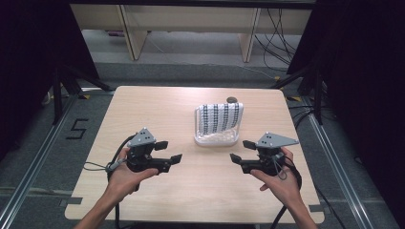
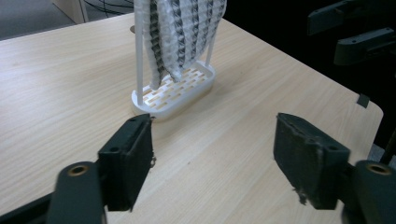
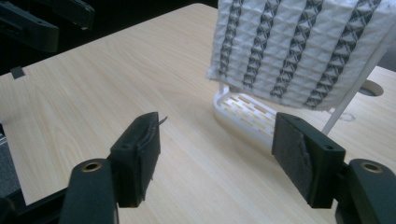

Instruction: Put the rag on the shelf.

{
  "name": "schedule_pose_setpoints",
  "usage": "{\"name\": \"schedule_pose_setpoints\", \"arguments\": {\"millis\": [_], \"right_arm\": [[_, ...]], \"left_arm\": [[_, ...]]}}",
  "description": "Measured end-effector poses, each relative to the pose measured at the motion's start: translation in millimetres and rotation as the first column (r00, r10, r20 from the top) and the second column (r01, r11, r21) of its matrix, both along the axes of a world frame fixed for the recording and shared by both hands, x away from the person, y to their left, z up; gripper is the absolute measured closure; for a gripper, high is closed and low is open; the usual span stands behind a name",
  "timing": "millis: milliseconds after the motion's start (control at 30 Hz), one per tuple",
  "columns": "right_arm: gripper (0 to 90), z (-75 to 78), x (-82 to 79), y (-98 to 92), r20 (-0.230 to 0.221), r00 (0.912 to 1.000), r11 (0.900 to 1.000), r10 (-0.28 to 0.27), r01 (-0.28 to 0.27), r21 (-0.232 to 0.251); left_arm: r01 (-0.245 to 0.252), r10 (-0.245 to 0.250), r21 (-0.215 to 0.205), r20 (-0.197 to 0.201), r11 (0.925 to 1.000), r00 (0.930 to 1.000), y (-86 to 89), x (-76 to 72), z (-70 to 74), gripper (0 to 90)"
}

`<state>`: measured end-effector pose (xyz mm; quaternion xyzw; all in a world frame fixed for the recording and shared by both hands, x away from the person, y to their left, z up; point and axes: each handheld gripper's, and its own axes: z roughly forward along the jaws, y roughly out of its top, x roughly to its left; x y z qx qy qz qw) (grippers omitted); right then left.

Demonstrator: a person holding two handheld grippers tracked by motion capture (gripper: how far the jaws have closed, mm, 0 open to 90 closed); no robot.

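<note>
White-and-grey striped cloth (image 1: pixel 219 118) hangs over a white rack (image 1: pixel 216 139) just beyond the table (image 1: pixel 143 105) centre, its long axis running from nine to three o'clock. From the left gripper (image 1: pixel 168 151) it lies at about one o'clock, from the right gripper (image 1: pixel 242 150) at eleven, about equally near. Both stand wide, holding nothing; the rack's slotted tray holds only the cloth's hanging end.

Black tongs (image 1: pixel 173 151) w/ grey triangular plates (image 1: pixel 142 137), trailing black cables (image 1: pixel 116 155).
</note>
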<state>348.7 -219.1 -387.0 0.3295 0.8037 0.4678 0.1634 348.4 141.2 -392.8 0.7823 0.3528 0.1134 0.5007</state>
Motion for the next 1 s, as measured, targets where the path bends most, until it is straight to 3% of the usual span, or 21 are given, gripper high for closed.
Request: {"name": "schedule_pose_setpoints", "arguments": {"millis": [233, 467, 600, 667, 767, 800, 833, 1000], "right_arm": [[29.3, -11.8, -5.9, -2.5, -0.039, 0.9989, 1.0, -0.026, 0.027, 0.013], [28.8, -21.4, -10.7, -3.2, -0.043, 0.9991, 1.0, -0.003, 0.003, 0.006], [28.8, -27.8, -16.6, -1.2, -0.068, 0.9976, 1.0, -0.014, 0.014, 0.004], [28.8, -31.6, -16.5, -1.8, -0.05, 0.9988, 1.0, 0.001, -0.001, -0.013], [28.5, -36.4, -20.6, -1.3, -0.081, 0.9967, 1.0, -0.007, 0.007, -0.011], [28.4, -38.1, -19.7, -2.7, -0.056, 0.9984, 1.0, -0.004, 0.003, -0.026], [28.3, -39.2, -21.7, -2.1, -0.086, 0.9962, 1.0, -0.006, 0.005, -0.013], [28.2, -48.1, -25.5, -4.5, -0.096, 0.9952, 1.0, -0.021, 0.02, -0.018]], "left_arm": [[0.0, 0.0, 0.021, 0.017, 0.9998, 0.9999, 1.7, -6.3, -9.9, 22.2], [0.007, -0.007, 0.035, 0.003, 0.9994, 1.0, 5.7, -13.2, -18.6, 22.3], [-0.002, 0.002, 0.051, 0.006, 0.9987, 1.0, 7.5, -16.8, -26.7, 22.4], [-0.004, 0.004, 0.06, 0.001, 0.9982, 1.0, 9.4, -18.0, -30.7, 22.4], [-0.001, 0.001, 0.053, -0.008, 0.9986, 1.0, 12.1, -19.8, -37.6, 22.4], [0.003, -0.002, 0.06, -0.008, 0.9982, 1.0, 13.4, -20.4, -39.6, 22.5], [-0.004, 0.005, 0.06, -0.011, 0.9982, 0.9999, 13.7, -21.4, -42.0, 22.5], [-0.001, 0.002, 0.074, -0.021, 0.9972, 0.9998, 18.2, -25.5, -53.0, 22.6]]}}
